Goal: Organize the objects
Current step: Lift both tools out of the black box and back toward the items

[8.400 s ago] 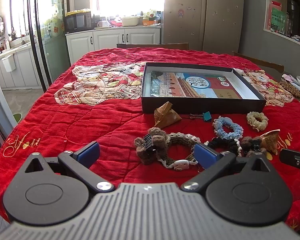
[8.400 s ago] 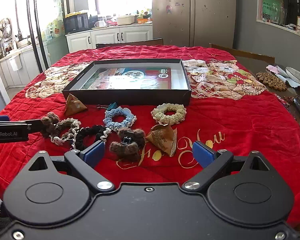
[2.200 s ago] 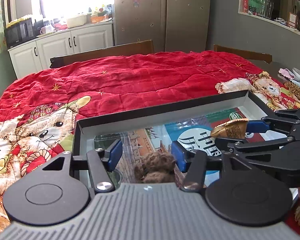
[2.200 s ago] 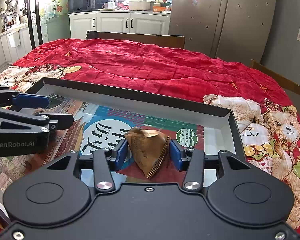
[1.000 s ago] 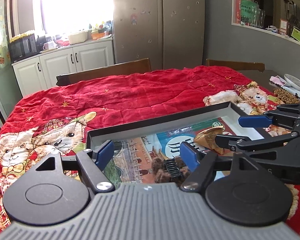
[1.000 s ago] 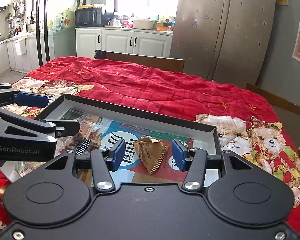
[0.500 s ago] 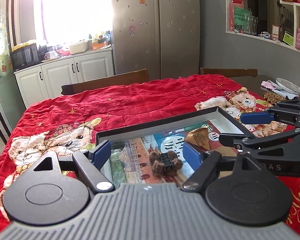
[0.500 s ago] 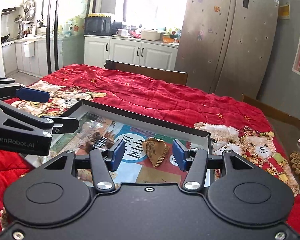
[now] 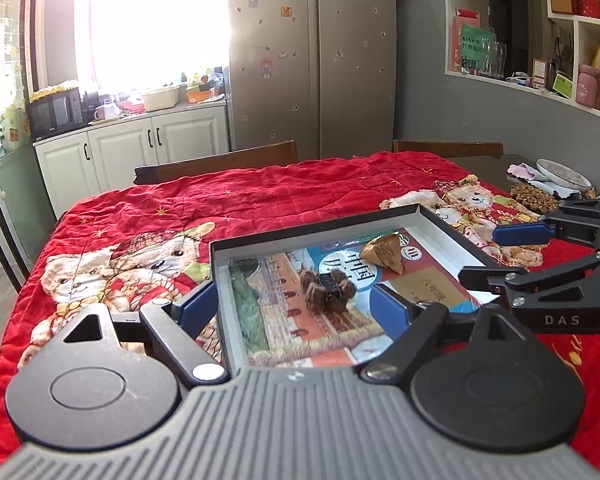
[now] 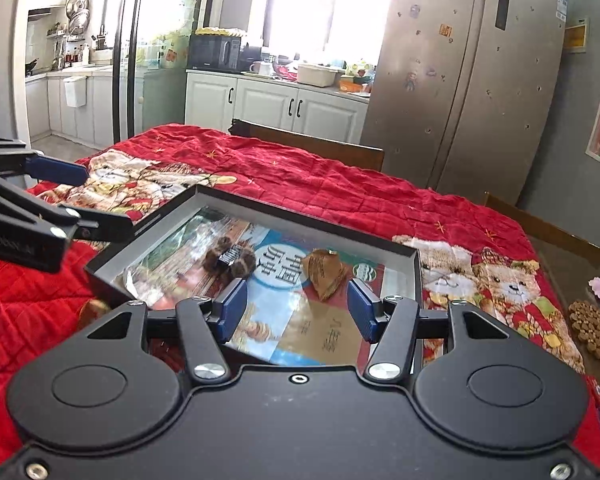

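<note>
A shallow black box with a printed picture inside lies on the red quilt. In it lie a brown fuzzy hair clip and a tan triangular pouch, apart from each other. My left gripper is open and empty, raised above the box's near left edge. My right gripper is open and empty, raised above the box's near edge. Each gripper shows in the other's view: the right one and the left one.
The red quilt with bear prints covers the table. A plate and a brown beaded mat lie at the right edge. Wooden chairs stand behind the table. A small brown object lies left of the box.
Both grippers let go of the hair clip and the pouch inside the box, opened, and have risen and drawn back from it.
</note>
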The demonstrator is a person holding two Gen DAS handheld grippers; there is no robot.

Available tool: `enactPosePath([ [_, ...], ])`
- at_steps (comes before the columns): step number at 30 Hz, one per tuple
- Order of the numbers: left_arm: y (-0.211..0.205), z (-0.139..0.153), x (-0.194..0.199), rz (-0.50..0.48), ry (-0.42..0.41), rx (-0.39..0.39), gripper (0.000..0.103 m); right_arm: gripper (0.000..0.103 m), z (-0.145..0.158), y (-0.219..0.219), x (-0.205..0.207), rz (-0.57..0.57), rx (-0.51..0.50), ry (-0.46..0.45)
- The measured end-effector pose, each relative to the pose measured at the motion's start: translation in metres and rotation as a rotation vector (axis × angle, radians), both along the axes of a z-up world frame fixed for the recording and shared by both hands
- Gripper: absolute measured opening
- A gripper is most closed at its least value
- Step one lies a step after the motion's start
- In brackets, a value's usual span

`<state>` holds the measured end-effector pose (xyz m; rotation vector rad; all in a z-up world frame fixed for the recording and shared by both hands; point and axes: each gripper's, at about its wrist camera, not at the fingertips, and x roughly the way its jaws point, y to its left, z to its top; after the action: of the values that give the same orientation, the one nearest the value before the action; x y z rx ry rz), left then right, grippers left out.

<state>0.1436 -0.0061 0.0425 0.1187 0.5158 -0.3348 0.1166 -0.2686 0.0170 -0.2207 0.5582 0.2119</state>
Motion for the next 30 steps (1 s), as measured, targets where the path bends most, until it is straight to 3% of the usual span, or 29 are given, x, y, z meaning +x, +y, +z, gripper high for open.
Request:
enactPosePath([
  [16,0.019,-0.019,-0.051,-0.018,0.020,0.031,0.091,0.055,-0.021,-0.026,-0.065,0.005,0.025,0.050],
  [30,0.027,-0.054,-0.076,-0.028,0.102,0.017,0.092,0.057,-0.056,-0.021,-0.105,0.005,0.069,0.108],
])
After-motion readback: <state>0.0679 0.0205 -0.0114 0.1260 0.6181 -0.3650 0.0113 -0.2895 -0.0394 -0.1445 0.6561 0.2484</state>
